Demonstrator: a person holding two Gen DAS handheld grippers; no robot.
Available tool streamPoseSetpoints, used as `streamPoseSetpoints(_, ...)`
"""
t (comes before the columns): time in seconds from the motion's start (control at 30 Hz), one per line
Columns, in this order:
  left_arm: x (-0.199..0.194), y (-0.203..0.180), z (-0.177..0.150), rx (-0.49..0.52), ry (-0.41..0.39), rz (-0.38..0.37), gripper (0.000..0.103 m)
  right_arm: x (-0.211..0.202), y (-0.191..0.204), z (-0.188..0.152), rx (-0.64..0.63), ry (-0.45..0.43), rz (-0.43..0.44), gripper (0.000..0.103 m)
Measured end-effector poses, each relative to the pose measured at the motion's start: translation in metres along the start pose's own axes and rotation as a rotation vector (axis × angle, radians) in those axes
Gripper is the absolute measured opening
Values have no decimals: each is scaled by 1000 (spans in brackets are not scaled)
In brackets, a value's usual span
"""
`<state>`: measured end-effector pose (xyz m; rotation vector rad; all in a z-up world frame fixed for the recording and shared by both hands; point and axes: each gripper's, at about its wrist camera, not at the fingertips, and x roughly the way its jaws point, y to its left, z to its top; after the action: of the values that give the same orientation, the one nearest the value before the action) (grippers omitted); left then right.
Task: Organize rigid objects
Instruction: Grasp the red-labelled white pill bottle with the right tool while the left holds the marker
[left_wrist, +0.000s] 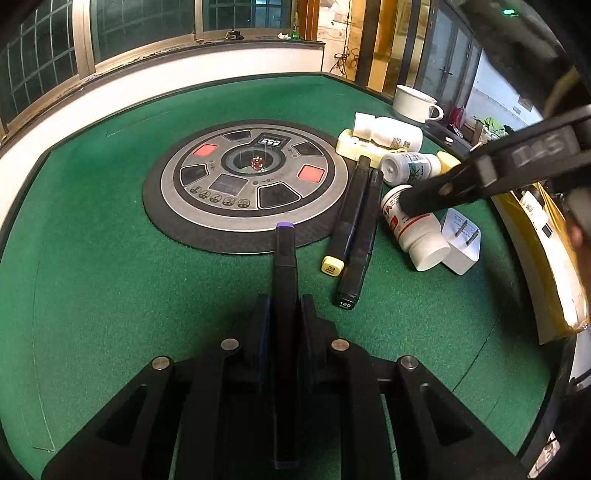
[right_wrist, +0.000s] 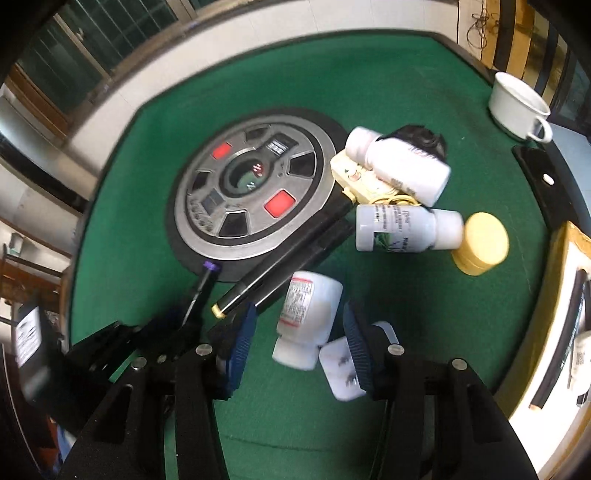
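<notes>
The left gripper (left_wrist: 284, 314) is closed tightly on a slim black marker pen with a purple end cap (left_wrist: 284, 258). The pen stands along the two fingers and its purple tip reaches the rim of the round grey and black control disc (left_wrist: 243, 184) in the middle of the green felt table (left_wrist: 110, 277).

The right gripper (right_wrist: 299, 343) points down at the table with its blue ribbed pads (right_wrist: 242, 347) apart. Between them lies a white plastic bottle with a red-framed label (right_wrist: 306, 314), on its side, cap toward the camera. The pads do not press on it; a gap shows on each side. In the left wrist view one black finger of this gripper covers part of the bottle.

Just beside the bottle's cap, toward the near right edge of the table, lies a white wall charger with two metal prongs (left_wrist: 461, 243). Two more black marker pens (left_wrist: 354, 229) lie side by side, touching the disc's right rim; one has a yellow cap.

Farther toward the right edge are a second white bottle with a green-printed label (right_wrist: 402, 229), a short yellow cylinder jar (right_wrist: 480, 243), and a larger white bottle (right_wrist: 402, 166) resting on a cream-coloured flat box (right_wrist: 354, 177). A white ceramic cup with a handle (right_wrist: 517, 107) stands near the far right corner.
</notes>
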<state>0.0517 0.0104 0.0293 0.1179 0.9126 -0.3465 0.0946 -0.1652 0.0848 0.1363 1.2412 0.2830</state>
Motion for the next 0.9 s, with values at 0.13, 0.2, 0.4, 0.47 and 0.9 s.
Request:
streamPoseSetpoints(0.13,1,0,0,-1,-4,0,13,21,4,1,-8,46,-40,34)
streamPoseSetpoints(0.2,1,0,0,-3,-5,-1,13,23,7,-3,-37,24,-55,33)
streamPoseSetpoints(0.4,1,3,1,-14,-9,-13,12,-6,37,-41,-149,-77,-24,33)
streamPoseSetpoints(0.47,0,4,1,-24,-2,-26,12,-18,47,-60,-171,-95,17,33)
streamPoseSetpoints(0.9,-21,-5,4,-34,-89,-59,12,-29,32,-145,-102,-124,146,33)
